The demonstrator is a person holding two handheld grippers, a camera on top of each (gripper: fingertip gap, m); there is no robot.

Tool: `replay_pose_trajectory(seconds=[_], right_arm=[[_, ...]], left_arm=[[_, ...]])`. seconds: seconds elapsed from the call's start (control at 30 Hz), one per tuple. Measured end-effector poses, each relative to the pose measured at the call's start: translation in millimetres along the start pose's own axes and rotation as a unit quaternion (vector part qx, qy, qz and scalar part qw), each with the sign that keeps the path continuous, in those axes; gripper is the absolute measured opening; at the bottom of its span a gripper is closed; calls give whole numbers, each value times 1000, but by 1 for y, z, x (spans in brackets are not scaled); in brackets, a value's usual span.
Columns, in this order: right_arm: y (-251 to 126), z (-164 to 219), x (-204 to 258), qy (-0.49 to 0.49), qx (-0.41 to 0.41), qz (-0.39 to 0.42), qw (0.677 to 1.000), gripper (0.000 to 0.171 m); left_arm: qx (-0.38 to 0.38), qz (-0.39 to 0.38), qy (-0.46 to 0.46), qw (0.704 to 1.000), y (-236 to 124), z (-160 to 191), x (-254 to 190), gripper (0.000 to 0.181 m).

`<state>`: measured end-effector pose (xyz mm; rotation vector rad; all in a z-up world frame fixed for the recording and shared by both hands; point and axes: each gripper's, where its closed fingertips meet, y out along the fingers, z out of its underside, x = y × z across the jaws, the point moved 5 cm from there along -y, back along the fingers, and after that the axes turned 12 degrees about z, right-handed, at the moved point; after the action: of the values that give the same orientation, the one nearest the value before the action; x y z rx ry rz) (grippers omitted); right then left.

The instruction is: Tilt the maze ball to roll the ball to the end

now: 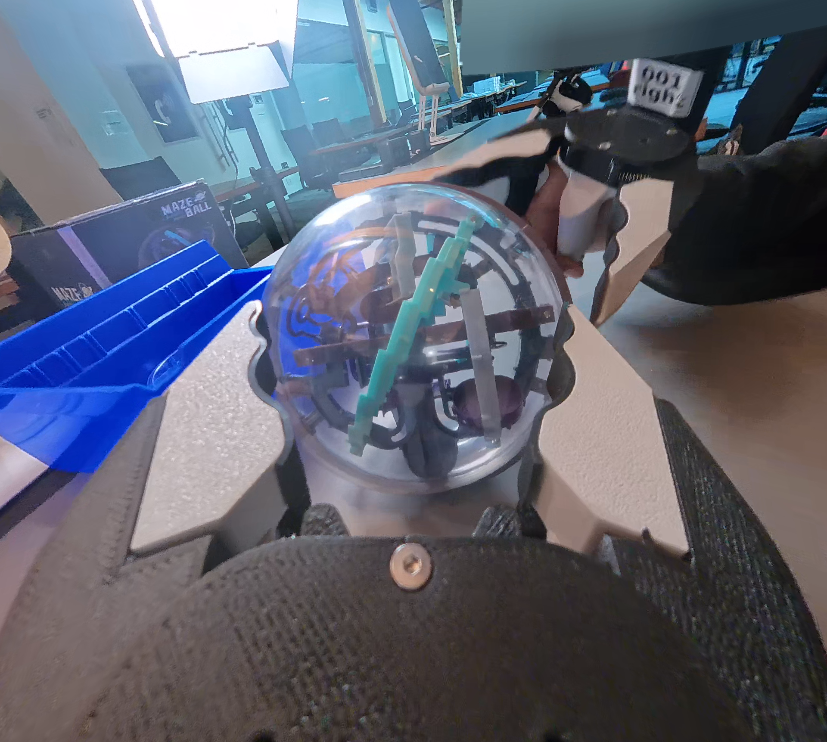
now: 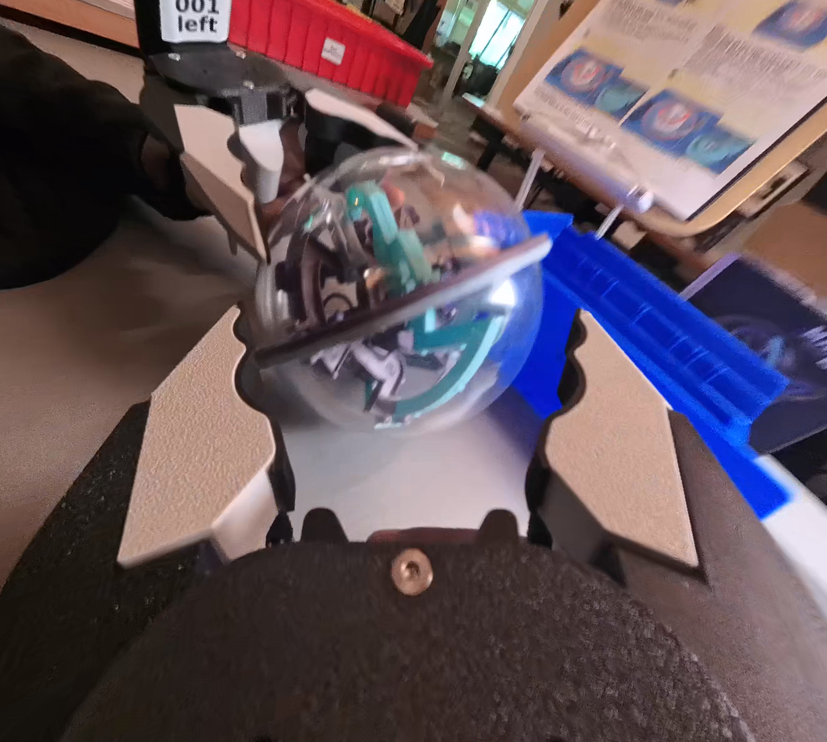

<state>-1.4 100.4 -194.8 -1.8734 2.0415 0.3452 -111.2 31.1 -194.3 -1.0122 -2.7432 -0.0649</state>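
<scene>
Closest to the left wrist camera, the left gripper (image 1: 409,356) has its two beige fingers pressed against either side of the clear maze ball (image 1: 411,340), which sits on the pale table (image 1: 725,385) with a teal stepped track running through it. From the right wrist view, the right gripper (image 2: 409,344) stands spread, its fingers flanking the maze ball (image 2: 398,295) with a gap on the right side. Left of the ball lies a blue bin (image 1: 103,362), with a dark box (image 1: 112,237) behind it.
</scene>
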Motion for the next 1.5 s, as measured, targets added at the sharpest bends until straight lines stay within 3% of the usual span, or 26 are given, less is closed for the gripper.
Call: replay_pose_trajectory(seconds=[0.1, 0.17, 0.3, 0.5, 0.6, 0.87, 1.1, 1.33, 1.43, 1.5], right_arm=[[-4, -24, 0, -132, -32, 43, 990, 132], [1, -26, 10, -228, -9, 40, 973, 132], [12, -2, 17, -248, 56, 13, 967, 138], [8, 15, -8, -123, 60, 4, 991, 137], [9, 25, -21, -39, 61, -1, 997, 137], [17, 36, -39, 131, 64, -9, 989, 136], [19, 48, -34, 242, 101, -42, 964, 137], [7, 24, -43, 73, 61, 8, 995, 142], [13, 31, -42, -13, 99, 37, 994, 152], [16, 39, -49, -16, 114, 60, 992, 149]], left_arm=[[7, 1, 13, 1000, 6, -3, -2, 123], [11, 0, 18, 1000, 10, -5, -3, 122], [7, 6, 33, 999, 14, -10, -9, 118], [-46, 15, -14, 999, -7, -10, 7, 133], [30, 45, -17, 998, -9, 20, 20, 147], [205, 82, -26, 975, 22, 66, 39, 141], [143, 92, -32, 985, 36, 52, 38, 143], [105, 89, -53, 989, 43, 39, 41, 133], [95, 95, -59, 989, 56, 30, 45, 134], [93, 97, -66, 989, 65, 24, 47, 135]])
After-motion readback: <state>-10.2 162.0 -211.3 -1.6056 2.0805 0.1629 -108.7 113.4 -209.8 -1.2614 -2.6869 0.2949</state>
